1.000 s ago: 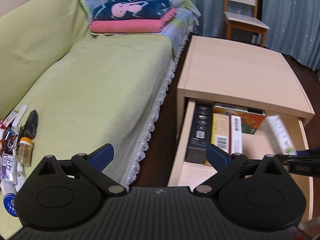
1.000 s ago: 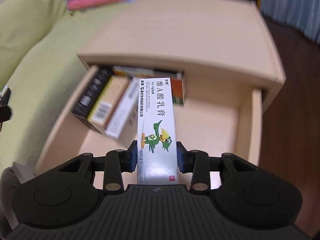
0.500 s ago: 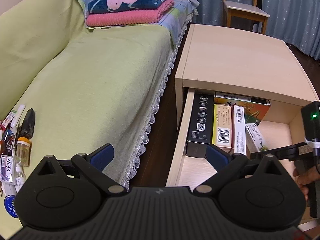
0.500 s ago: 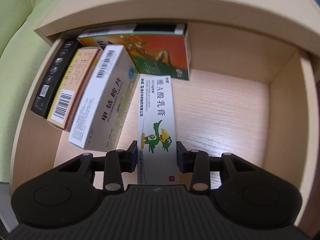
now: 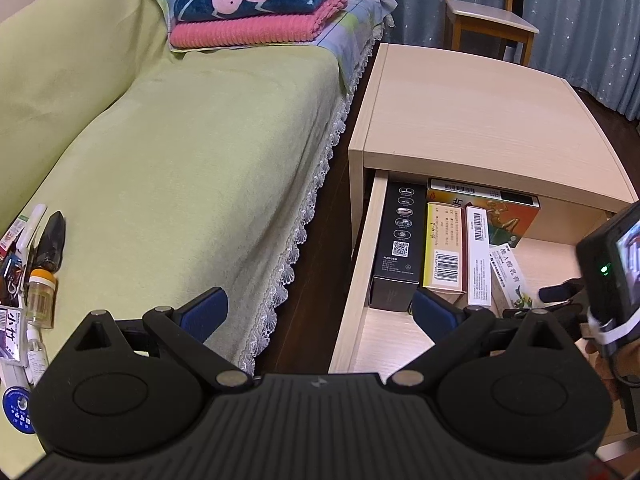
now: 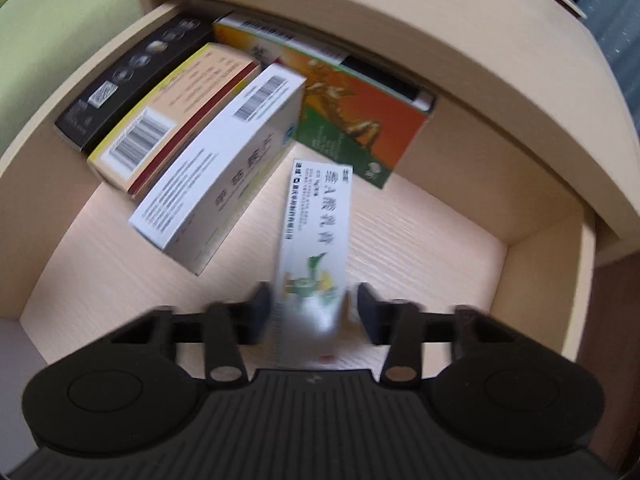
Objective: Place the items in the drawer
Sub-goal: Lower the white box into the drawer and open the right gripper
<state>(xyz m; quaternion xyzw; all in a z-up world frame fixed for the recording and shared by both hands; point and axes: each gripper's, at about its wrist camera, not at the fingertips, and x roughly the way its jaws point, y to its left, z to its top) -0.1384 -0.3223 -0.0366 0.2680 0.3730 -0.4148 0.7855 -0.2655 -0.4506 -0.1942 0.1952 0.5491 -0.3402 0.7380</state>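
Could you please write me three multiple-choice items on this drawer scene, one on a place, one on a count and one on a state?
1. Where does the white box with the green bird lie?
A. on the sofa
B. on the drawer floor
C. on the cabinet top

2. How many boxes stand in a row along the drawer's left side?
A. three
B. one
C. six

3. How is the right gripper?
A. shut on the box
B. open, with gaps to the box
C. out of view

Answers: 1 B, it rests on the pale wood inside; 2 A, black, yellow and white; 3 B, both fingers stand clear of it.
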